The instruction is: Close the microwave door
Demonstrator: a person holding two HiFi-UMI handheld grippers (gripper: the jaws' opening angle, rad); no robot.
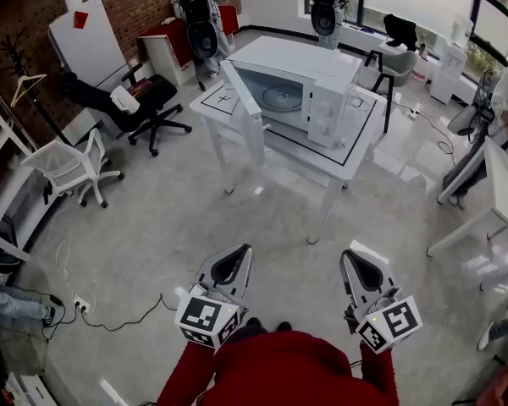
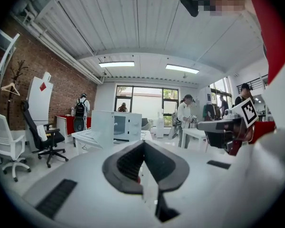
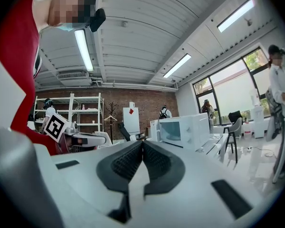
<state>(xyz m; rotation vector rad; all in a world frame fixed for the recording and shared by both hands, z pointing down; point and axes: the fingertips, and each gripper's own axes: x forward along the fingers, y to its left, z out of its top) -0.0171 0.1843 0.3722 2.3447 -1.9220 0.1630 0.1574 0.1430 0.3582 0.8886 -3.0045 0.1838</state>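
A white microwave (image 1: pixel 300 91) stands on a white table (image 1: pixel 356 155) some way ahead of me. Its door (image 1: pixel 244 111) hangs wide open, swung out to the left, and the glass plate shows inside. My left gripper (image 1: pixel 234 265) and right gripper (image 1: pixel 358 271) are held low and close to my body, well short of the table. Both are shut with nothing between the jaws. The left gripper view shows the microwave (image 2: pixel 125 126) far off behind its closed pads (image 2: pixel 133 163). In the right gripper view the microwave (image 3: pixel 183 131) sits beyond the closed pads (image 3: pixel 154 161).
A black office chair (image 1: pixel 148 104) and a white chair (image 1: pixel 72 169) stand to the left. A cable and power strip (image 1: pixel 83 303) lie on the floor at lower left. Another white table (image 1: pixel 499 197) is at the right. People stand at the back and right of the room.
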